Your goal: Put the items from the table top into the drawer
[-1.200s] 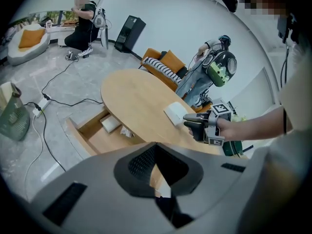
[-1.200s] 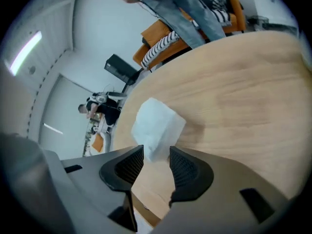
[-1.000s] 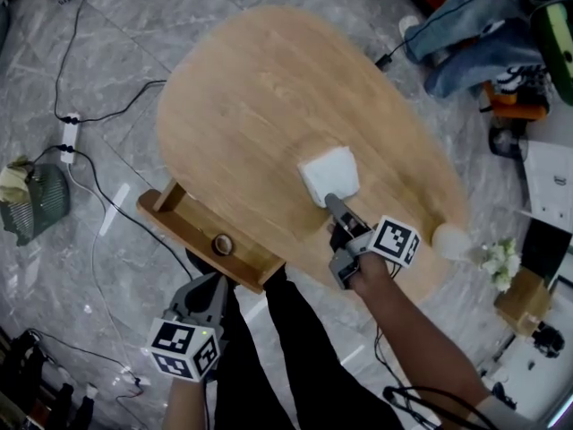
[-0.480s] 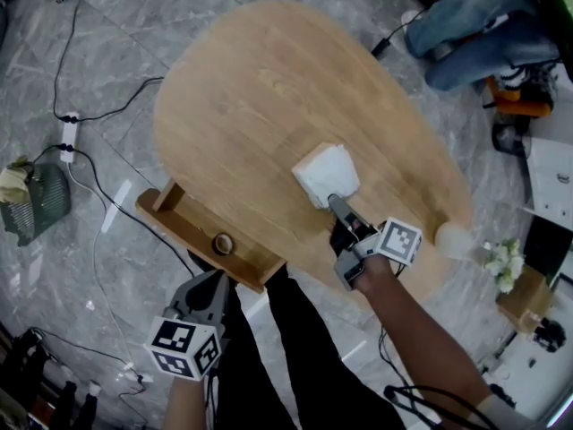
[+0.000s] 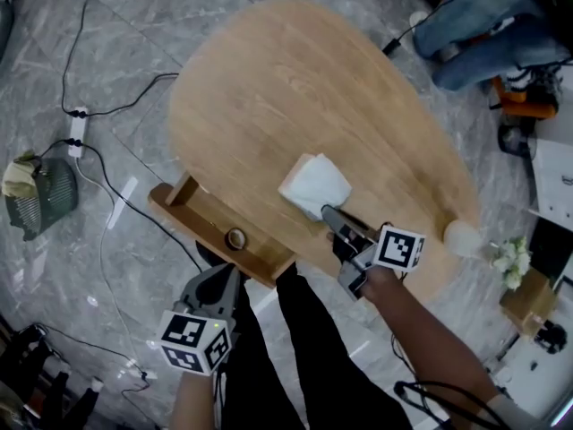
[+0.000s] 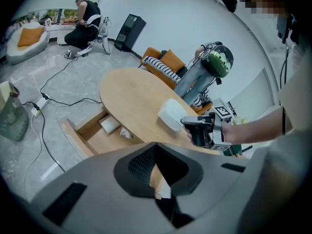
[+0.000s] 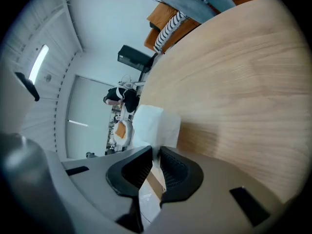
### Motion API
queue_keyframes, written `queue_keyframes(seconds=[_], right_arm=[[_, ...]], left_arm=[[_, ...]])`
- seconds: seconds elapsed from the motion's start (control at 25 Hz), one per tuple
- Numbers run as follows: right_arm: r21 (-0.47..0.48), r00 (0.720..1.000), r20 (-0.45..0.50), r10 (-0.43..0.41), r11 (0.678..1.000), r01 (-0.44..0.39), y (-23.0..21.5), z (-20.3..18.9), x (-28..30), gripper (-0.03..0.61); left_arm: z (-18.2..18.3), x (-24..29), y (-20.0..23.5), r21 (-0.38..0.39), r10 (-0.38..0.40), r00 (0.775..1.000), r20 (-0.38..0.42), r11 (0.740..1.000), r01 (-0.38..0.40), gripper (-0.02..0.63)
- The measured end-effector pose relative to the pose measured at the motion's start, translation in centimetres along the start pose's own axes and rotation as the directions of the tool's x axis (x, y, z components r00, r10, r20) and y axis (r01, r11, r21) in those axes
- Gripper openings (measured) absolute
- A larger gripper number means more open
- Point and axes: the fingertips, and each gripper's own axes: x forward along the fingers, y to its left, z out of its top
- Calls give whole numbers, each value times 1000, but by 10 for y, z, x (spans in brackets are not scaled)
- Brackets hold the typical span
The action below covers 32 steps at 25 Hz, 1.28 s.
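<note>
Head view: roll [image 5: 236, 238] inside drawer [image 5: 206, 215]

Grey marble floor [image 5: 107, 25], white walls [image 6: 185, 18], an orange armchair [image 6: 168, 60], a wire wastebasket [image 5: 40, 195]

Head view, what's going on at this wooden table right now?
A person works with a handheld gripper in each hand. The right gripper has just closed its jaws on the near edge of a white soft rectangular packet at the near side of the oval light wooden table. The open wooden drawer at the table's edge holds a small ring-shaped item. The left gripper is low by the person's legs, shut and empty.
</note>
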Motion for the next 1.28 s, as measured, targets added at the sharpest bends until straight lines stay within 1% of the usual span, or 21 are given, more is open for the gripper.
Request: queue_keyframes(seconds=[0.16, 0.24, 0.36, 0.64, 0.84, 1.04, 1.28], right_arm=[[-21, 997, -76, 12, 1000, -14, 11, -40, 7, 67], [-36, 992, -123, 3, 999, -7, 12, -63, 11, 67], [-42, 985, -171, 18, 999, -25, 24, -93, 20, 67], [-36, 976, -217, 22, 999, -31, 37, -144, 41, 67], [-31, 978, -208, 13, 999, -20, 43, -162, 59, 67], [-26, 981, -191, -11, 1000, 6, 44, -169, 84, 67], [-92, 986, -160, -48, 995, 33, 49, -170, 113, 69]], left_arm=[[-6, -8, 13, -3, 9, 1000, 2, 1000, -9, 0], [-11, -12, 20, -8, 13, 1000, -1, 1000, -13, 0], [-15, -18, 30, -16, 19, 1000, -3, 1000, -19, 0], [-14, -36, 61, -22, 45, 999, 16, 999, -45, 0], [-22, -47, 77, -36, 56, 998, 21, 998, -55, 0], [-27, -55, 85, -48, 51, 998, 25, 998, -50, 0], [-34, -67, 104, -48, 48, 999, 18, 998, -48, 0]])
